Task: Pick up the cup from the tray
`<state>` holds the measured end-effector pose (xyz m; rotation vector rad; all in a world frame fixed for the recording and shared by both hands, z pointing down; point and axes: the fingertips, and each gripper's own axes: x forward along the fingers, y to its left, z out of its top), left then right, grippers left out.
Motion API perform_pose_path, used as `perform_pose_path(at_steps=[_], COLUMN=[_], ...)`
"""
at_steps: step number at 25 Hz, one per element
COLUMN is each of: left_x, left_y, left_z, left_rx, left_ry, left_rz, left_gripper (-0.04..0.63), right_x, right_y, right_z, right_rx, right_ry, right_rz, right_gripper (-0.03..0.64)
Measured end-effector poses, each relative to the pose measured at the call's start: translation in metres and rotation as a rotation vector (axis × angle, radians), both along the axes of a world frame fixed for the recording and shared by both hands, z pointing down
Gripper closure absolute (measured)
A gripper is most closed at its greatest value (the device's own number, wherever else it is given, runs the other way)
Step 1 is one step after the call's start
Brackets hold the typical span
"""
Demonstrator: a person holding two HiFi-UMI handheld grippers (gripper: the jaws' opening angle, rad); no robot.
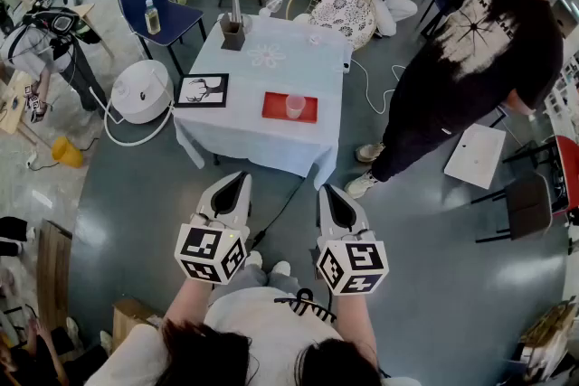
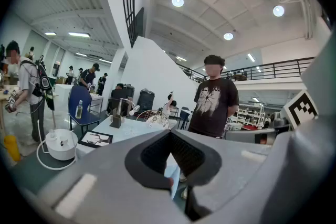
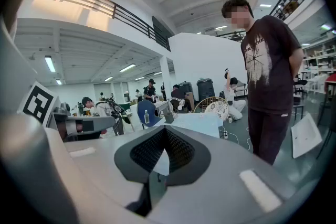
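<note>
Cup [image 1: 295,105] upright on red tray [image 1: 275,108], frame centre, on white table [image 1: 244,133]. Left gripper [image 1: 238,180] and right gripper [image 1: 329,192] at lower centre, jaws clenched, empty, well short of table. Likely pre-approach stance.

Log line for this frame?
phase: pre-approach | left gripper: jaws shut, empty | right gripper: jaws shut, empty | cup: upright on red tray
</note>
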<state>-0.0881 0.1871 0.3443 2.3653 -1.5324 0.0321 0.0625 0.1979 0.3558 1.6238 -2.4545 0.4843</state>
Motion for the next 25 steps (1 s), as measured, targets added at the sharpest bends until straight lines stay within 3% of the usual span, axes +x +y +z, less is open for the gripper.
perform_pose_path(at_steps=[22, 25], left_x=[0.009, 0.012], left_y=[0.0, -0.001], left_z=[0.001, 0.0], left_rx=[-0.007, -0.007], left_ry=[-0.018, -0.024], left_rz=[0.0, -0.014], left_gripper=[0.595, 0.595], right_x=[0.004, 0.004], right_y=[-0.004, -0.004], right_z=[-0.009, -0.008], right_rx=[0.034, 0.033], right_ry=[0.011, 0.01], right_rz=[0.005, -0.032], right_gripper=[0.591, 0.539])
